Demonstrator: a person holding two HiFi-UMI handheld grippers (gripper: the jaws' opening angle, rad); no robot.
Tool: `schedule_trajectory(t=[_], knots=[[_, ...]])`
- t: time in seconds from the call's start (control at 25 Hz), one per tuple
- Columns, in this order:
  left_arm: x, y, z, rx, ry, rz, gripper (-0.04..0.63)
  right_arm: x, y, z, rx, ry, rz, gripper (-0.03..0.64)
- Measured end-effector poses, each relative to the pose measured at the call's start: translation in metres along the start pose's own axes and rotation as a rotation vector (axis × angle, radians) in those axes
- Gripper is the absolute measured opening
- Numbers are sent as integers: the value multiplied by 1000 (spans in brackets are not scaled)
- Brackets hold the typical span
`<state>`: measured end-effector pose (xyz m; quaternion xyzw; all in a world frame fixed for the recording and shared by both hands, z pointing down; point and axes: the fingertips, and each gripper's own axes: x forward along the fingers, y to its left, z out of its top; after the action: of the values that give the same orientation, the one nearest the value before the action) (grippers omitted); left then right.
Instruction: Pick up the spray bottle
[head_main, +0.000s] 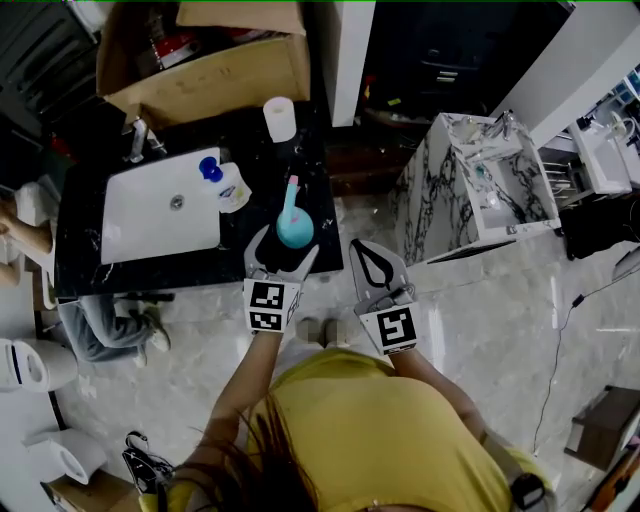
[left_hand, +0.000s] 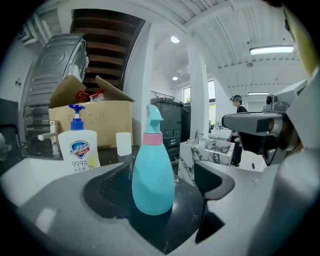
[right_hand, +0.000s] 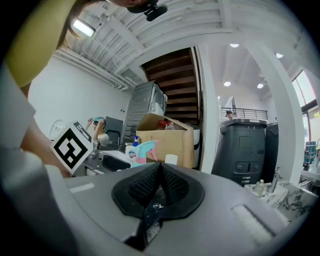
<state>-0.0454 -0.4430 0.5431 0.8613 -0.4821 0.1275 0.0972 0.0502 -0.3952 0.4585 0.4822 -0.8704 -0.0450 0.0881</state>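
The turquoise spray bottle with a pink collar stands upright on the black marble counter, near its front right corner. My left gripper is open just in front of it. In the left gripper view the spray bottle stands between the two dark pads of the left gripper, with a gap showing on its right side; nothing presses on it. My right gripper hovers over the floor to the right of the counter. Its pads meet with nothing between them.
A white soap pump bottle stands left of the spray bottle beside the white sink basin. A white roll and a cardboard box sit at the counter's back. A marble vanity unit stands to the right.
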Motion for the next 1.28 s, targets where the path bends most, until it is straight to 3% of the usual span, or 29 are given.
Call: schedule_trajectory(t=[0.16,0.44,0.96,1.28], knots=[[20,12,-14,43,43,13,428,10,-5,-10,4,21,-10,1],[49,17,-39,67,132,-37,453,19,-13,-20,20,52,-41,0],[62,16,-45,75,140,-69,403,19,-23,-26,27,78,-74,0],[58,8,-35,128,114,-94,400,19,-18,-25,18,74,-62,0]])
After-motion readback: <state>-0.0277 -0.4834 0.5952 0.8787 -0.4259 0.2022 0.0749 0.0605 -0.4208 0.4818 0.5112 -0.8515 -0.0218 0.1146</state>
